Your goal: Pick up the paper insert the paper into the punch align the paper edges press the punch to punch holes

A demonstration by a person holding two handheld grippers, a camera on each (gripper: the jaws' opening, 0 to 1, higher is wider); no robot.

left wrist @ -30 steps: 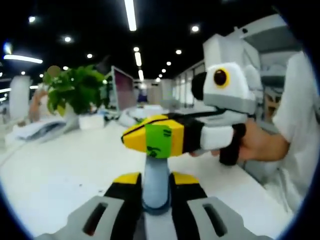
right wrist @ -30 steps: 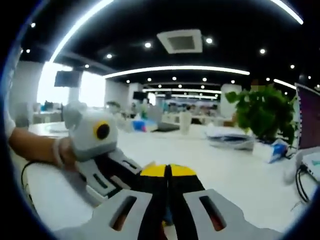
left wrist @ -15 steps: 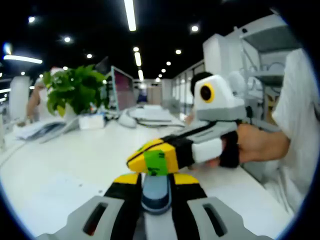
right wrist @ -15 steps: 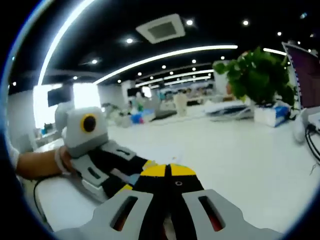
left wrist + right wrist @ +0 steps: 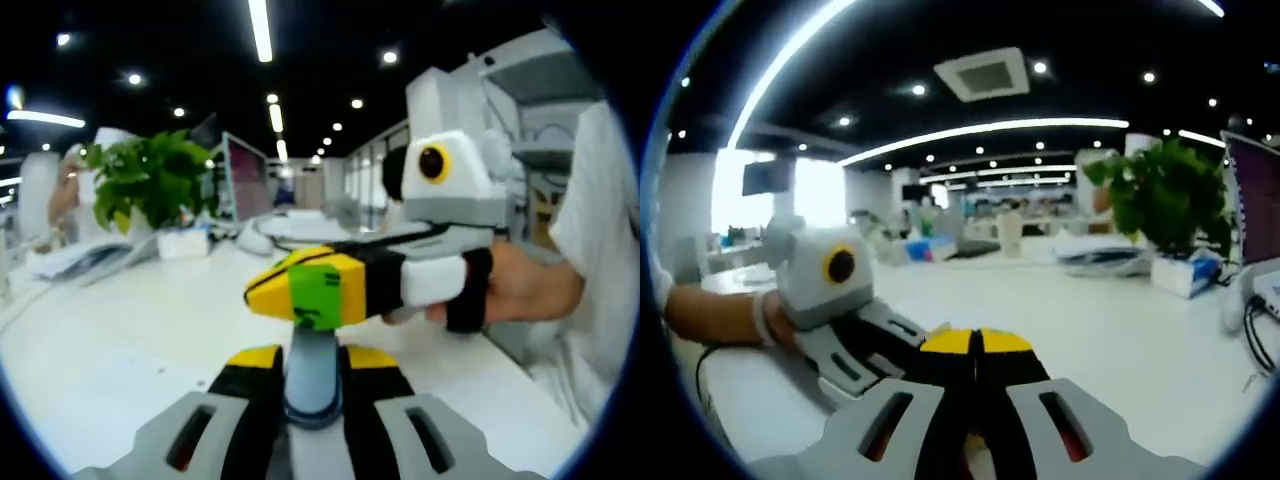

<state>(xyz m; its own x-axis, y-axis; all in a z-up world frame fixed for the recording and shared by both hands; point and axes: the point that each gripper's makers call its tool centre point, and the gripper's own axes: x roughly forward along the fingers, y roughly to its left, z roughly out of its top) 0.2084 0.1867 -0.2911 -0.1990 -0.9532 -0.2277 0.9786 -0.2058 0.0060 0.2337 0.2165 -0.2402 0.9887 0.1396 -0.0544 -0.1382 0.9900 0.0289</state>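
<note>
A white desk is spread across the lower half. A leafy potted plant is seen at ten o'clock (a monitor just beside it), with ceiling lights overhead.

Ceiling strip lights lit everything brightly from overhead, glaring off the white table. Fisheye bending curved the edges; everything beyond the tongs was soft and blurred.

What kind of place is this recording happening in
Most likely an open-plan office: long white desks, a monitor beside a potted plant, and rows of recessed ceiling lights.
</note>
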